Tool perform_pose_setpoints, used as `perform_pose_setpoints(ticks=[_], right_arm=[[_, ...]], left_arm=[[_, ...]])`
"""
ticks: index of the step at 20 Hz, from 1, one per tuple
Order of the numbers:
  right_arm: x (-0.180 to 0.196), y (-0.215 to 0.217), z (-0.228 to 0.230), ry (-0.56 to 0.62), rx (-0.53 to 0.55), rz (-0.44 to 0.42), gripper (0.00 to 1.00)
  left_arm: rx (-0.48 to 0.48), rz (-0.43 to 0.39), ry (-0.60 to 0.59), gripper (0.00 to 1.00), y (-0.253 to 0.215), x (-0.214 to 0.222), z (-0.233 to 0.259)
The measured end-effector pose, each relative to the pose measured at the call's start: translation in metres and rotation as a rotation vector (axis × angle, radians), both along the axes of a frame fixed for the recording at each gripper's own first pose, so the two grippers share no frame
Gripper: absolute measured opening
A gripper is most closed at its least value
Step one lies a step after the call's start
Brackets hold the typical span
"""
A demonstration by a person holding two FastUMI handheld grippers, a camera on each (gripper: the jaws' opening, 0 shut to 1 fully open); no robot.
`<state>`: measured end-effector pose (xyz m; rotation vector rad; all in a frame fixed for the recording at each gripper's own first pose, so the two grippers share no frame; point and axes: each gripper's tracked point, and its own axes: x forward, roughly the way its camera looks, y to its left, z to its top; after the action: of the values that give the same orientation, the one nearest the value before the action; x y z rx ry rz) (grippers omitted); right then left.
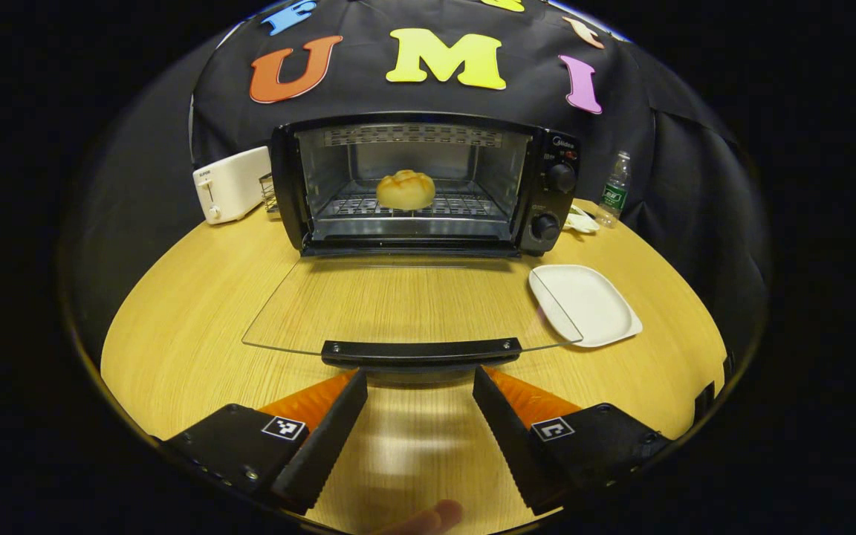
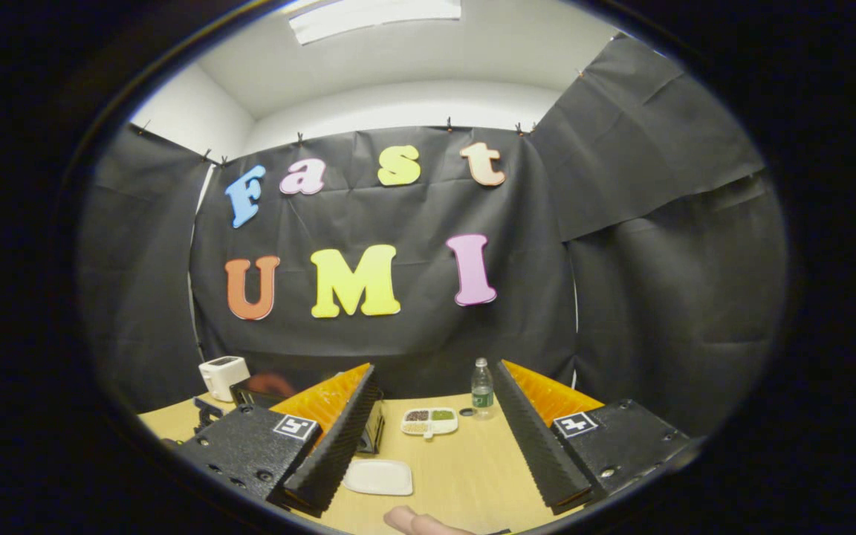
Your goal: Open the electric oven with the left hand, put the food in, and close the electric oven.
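The black electric oven (image 1: 428, 186) stands at the back of the wooden table with its glass door (image 1: 406, 305) folded down flat towards me. A round golden bun (image 1: 406, 189) rests on the wire rack inside. The door's black handle (image 1: 420, 351) lies just ahead of my left gripper (image 1: 419, 386), which is open with nothing between its fingers. In the right gripper view my right gripper (image 2: 435, 386) is open and raised above the table, tilted up towards the booth wall. A corner of the oven (image 2: 372, 435) peeks out behind its left finger.
An empty white plate (image 1: 585, 303) lies right of the door, also seen as the plate (image 2: 378, 477). A white toaster (image 1: 229, 183) stands left of the oven, a water bottle (image 1: 614, 189) at its right. A small divided dish (image 2: 429, 421) sits near the bottle (image 2: 481, 388).
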<state>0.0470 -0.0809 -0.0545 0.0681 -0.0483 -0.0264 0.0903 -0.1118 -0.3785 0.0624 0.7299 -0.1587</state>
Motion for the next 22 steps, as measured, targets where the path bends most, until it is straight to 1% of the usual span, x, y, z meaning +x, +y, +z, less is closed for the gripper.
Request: perform_pose_setpoints(ticks=[3,9,14,17,20,22], right_arm=[[0.001,0.001,0.0,-0.006,0.004,0.006,0.94],[0.007,0.001,-0.006,0.011,0.031,0.016,0.94],[0.007,0.005,-0.003,0.009,0.028,0.026,0.94],[0.006,0.006,-0.003,0.007,0.026,0.028,0.94],[0.007,0.006,0.003,-0.016,0.052,0.025,0.94],[0.005,0.01,0.002,-0.021,0.065,0.033,0.94]], left_arm=[[0.012,0.018,0.004,0.94,0.003,0.005,0.001],[0.037,0.01,0.021,0.94,0.004,0.007,0.0],[0.033,0.012,0.008,0.94,0.003,0.007,0.008],[0.031,0.011,-0.017,0.93,0.002,0.009,0.017],[0.032,0.009,-0.038,0.93,0.001,0.012,0.032],[0.031,0.002,-0.079,0.93,-0.001,0.017,0.046]])
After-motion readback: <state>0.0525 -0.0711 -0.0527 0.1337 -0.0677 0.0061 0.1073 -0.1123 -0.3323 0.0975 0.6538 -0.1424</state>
